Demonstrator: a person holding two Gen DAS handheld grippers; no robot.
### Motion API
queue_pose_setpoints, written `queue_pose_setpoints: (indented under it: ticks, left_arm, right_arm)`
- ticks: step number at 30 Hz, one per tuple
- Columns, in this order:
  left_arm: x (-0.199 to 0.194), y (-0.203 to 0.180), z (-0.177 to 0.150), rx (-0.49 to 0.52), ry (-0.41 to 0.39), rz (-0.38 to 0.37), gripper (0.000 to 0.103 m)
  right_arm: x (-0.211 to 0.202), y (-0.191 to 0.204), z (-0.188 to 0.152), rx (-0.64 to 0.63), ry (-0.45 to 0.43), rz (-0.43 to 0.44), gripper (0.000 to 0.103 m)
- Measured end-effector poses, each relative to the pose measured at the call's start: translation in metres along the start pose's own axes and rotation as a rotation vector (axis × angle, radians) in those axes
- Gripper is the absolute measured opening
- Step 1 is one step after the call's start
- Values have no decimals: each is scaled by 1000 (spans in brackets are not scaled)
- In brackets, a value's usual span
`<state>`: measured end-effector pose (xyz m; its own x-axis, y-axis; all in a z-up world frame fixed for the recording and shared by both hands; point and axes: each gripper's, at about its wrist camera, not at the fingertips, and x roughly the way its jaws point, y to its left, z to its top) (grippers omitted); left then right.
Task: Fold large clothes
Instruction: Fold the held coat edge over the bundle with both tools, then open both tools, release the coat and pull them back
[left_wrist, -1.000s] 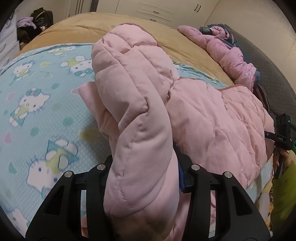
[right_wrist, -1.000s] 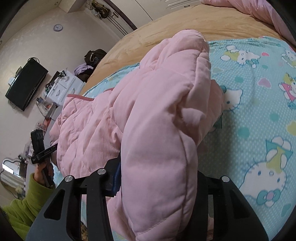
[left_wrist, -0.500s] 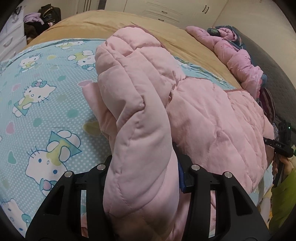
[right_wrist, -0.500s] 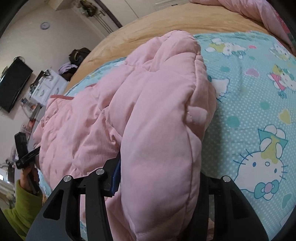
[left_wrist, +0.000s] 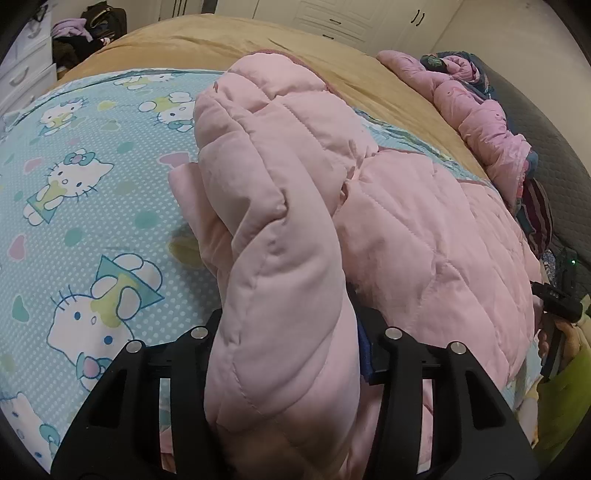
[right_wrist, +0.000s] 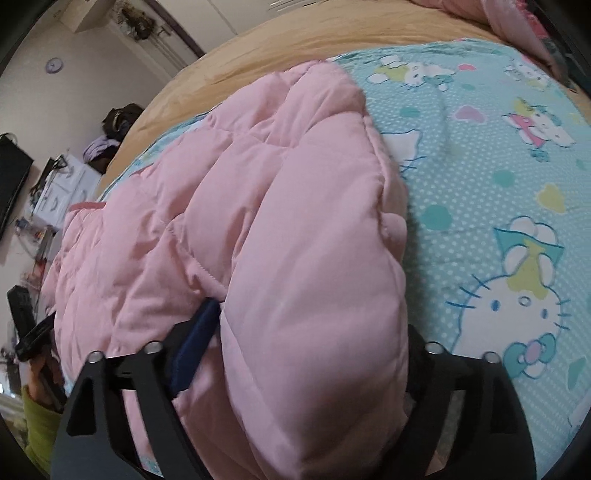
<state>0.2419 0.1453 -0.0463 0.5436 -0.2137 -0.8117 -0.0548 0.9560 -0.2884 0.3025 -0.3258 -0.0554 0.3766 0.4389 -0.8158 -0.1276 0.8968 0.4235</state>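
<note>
Right gripper (right_wrist: 295, 354) jaws have just widened around the quilted pink padded jacket (right_wrist: 229, 206); left gripper (left_wrist: 291, 343) still clamps it.

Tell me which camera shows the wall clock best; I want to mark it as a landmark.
The right wrist view: the wall clock hangs small and round on the pale wall at upper left, above the black screen. Its face is too small to read. The left wrist view looks toward the cupboards and shows no clock.

Pink quilted jacket (left_wrist: 424, 236) lying bunched on the bed.
Its puffy fold is sitting between each gripper's jaws.
</note>
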Motion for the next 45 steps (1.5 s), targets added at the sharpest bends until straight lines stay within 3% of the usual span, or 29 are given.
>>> queue_pose_setpoints:
  ticks: [6,14,18,22,30,35,45]
  left_arm:
    - [-1,1,-2,-7,4,37,54]
    - [-9,4,-4,-9,-9,104,73]
    - [-26,0,-3,5,-60,154,94]
    - [-55,-9,-1,15,-140,195,94]
    - [-108,-41,-21,51,-267,187,94]
    - [-129,-62,-43,92,-311,167,94]
    - [-154,-83,-96,135,-381,163,94]
  right_arm:
    - [-13,11,-7,-54,-42,-76,98]
    - [-37,18,-18,-109,-123,-155,99]
    - [-57,26,-22,-128,-193,-185,99]
    - [-84,38,-33,-159,-266,-191,99]
    - [-139,73,-72,-215,-399,-146,99]
    - [-161,93,-99,-261,-463,-160,99]
    - [-179,118,-150,-307,-514,-104,99]
